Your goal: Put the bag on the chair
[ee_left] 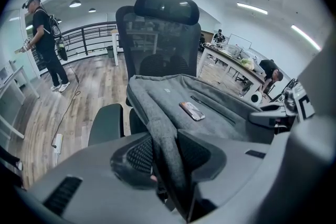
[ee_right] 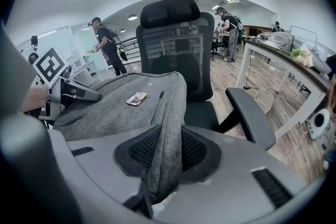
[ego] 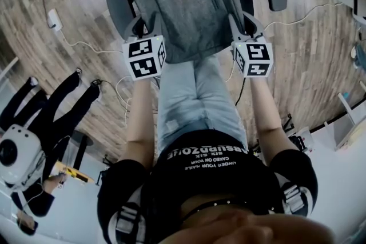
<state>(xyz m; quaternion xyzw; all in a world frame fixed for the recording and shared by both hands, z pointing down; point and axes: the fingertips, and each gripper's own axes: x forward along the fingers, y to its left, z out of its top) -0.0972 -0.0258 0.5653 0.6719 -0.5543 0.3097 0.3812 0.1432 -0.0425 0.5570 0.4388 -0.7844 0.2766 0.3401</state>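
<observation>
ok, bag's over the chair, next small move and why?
Probably lower the bag onto the chair seat before opening any jaws. The left gripper and right gripper each clamp one edge, and the bag seems to hang above the seat, so letting go now might drop it.

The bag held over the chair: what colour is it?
The bag is mottled grey, clearest in the head view.

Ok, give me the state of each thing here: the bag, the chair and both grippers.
bag: held flat by both side edges, zip shut
chair: upright, facing the person; whether the bag touches it is unclear
left gripper: fingers shut on the bag
right gripper: fingers shut on the bag
</observation>
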